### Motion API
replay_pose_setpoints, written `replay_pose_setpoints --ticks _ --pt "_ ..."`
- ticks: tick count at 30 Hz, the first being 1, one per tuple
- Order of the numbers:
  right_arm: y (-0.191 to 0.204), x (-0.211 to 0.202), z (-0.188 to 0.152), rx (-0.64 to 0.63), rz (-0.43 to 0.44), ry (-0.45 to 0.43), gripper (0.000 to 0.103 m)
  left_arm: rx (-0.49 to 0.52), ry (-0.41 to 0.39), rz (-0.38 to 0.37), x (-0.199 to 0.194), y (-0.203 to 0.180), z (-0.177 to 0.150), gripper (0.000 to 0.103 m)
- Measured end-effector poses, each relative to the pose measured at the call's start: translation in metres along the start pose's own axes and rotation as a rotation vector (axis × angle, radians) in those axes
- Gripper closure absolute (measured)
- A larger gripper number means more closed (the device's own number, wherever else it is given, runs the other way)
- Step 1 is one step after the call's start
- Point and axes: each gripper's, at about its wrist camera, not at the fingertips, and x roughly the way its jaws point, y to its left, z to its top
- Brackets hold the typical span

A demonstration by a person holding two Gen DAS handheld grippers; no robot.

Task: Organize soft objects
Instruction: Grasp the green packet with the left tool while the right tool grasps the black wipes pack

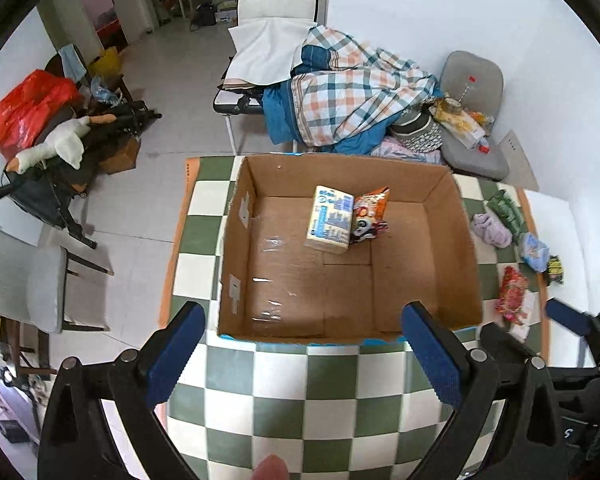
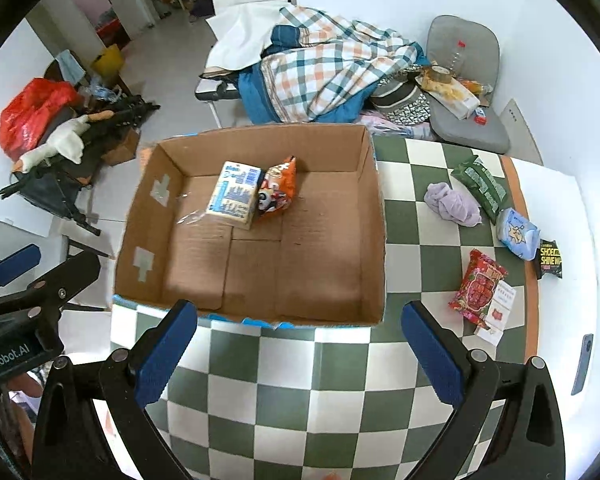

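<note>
An open cardboard box [image 1: 466, 240] [image 2: 374, 216] stands on the green-and-white checked table [image 1: 332, 400] [image 2: 312, 392]. Inside lie a pale tissue pack [image 1: 329, 219] [image 2: 234, 194] and an orange snack bag [image 1: 370, 214] [image 2: 278, 188], side by side. Right of the box lie a lilac cloth [image 1: 491, 229] [image 2: 452, 203], a green pack [image 1: 507, 209] [image 2: 482, 186], a light blue pack [image 1: 534, 251] [image 2: 517, 233], a red packet [image 1: 510, 295] [image 2: 478, 288] and a black packet [image 2: 550, 258]. My left gripper [image 1: 304, 350] and right gripper [image 2: 300, 346] are both open and empty, in front of the box's near wall.
A white board [image 2: 556, 320] lies under the table's right edge, with a grey phone [image 2: 582, 364] on it. Behind the table are a cot with plaid bedding [image 1: 340, 92], a grey chair [image 1: 472, 84] holding clutter, and a pile of bags [image 1: 40, 120] at the left.
</note>
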Motion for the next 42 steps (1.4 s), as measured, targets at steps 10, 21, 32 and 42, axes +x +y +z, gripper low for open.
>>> replay_pose_setpoints --ticks 10,21,32,42 --pt "-0.055 -0.031 -0.010 0.066 0.107 -0.086 0.000 0.010 -0.041 -0.045 -0.026 -0.058 0.012 0.003" --pt "-0.261 -0.025 -0.009 0.339 0.020 -0.042 0.000 0.041 0.215 -0.292 0.056 -0.226 0.059 0.003" --pt "-0.517 0.062 -0.006 0.701 -0.070 0.111 0.000 -0.064 0.552 -0.322 0.221 -0.375 0.111 0.003" --pt "-0.620 0.187 -0.021 1.059 0.009 0.292 0.000 -0.122 0.737 -0.270 0.330 -0.431 0.124 0.003"
